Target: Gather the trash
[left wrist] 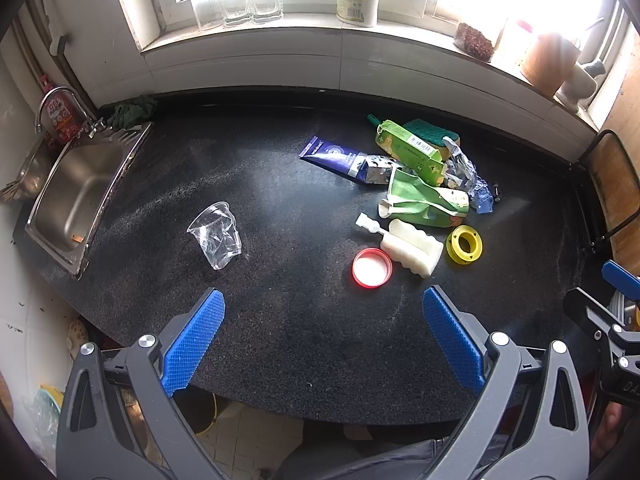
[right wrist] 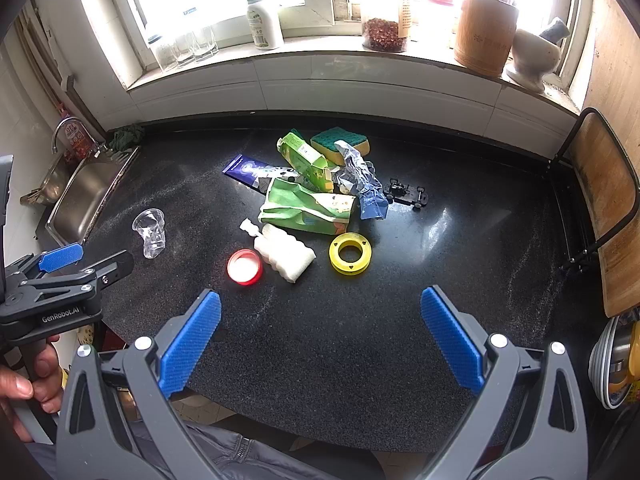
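Trash lies in a heap on the black counter (left wrist: 280, 340): a green bag (left wrist: 424, 200) (right wrist: 308, 208), a green carton (left wrist: 412, 152) (right wrist: 306, 158), a dark blue pouch (left wrist: 340, 159) (right wrist: 250, 172) and crumpled foil wrappers (left wrist: 464, 172) (right wrist: 360, 176). A clear plastic cup (left wrist: 218, 234) (right wrist: 151, 232) lies apart on the left. A red lid (left wrist: 372, 267) (right wrist: 245, 266), a white sponge brush (left wrist: 408, 246) (right wrist: 282, 254) and a yellow ring (left wrist: 464, 244) (right wrist: 350, 253) sit in front of the heap. My left gripper (left wrist: 324, 312) and right gripper (right wrist: 320, 312) hover open and empty over the counter's near part.
A steel sink (left wrist: 76, 196) (right wrist: 86, 196) with a tap is at the left. A green-yellow sponge (right wrist: 340, 142) and a small black toy car (right wrist: 406, 194) lie by the heap. Glasses, a bottle (right wrist: 262, 16) and jars line the windowsill. A wooden board (right wrist: 608, 200) stands at right.
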`<state>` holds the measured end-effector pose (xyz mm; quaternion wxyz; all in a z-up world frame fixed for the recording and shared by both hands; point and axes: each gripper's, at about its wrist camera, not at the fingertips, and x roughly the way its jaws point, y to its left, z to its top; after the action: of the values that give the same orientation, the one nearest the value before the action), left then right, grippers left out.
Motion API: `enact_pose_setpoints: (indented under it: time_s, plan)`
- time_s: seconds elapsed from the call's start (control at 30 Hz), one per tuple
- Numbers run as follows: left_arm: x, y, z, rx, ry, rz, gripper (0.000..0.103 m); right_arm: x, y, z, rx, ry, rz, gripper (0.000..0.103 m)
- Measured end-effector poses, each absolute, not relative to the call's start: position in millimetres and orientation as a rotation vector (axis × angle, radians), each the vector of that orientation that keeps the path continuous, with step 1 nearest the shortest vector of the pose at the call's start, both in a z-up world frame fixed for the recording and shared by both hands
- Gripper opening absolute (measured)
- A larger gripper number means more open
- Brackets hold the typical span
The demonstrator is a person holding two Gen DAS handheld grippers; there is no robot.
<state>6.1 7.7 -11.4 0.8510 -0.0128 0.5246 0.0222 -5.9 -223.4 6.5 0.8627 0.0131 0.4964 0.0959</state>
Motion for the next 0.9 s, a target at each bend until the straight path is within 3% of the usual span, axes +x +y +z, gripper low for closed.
enact_pose_setpoints:
  time_s: [0.6, 0.9]
  plan:
    - [7, 10, -13, -0.035, 1.110, 0.047, 0.097, -5, -223, 6, 0.025, 1.042, 0.202, 0.097]
    - [21, 48, -29, -0.096, 1.103, 0.121, 0.097, 8, -230, -8, 0.021, 1.024, 0.210, 0.097]
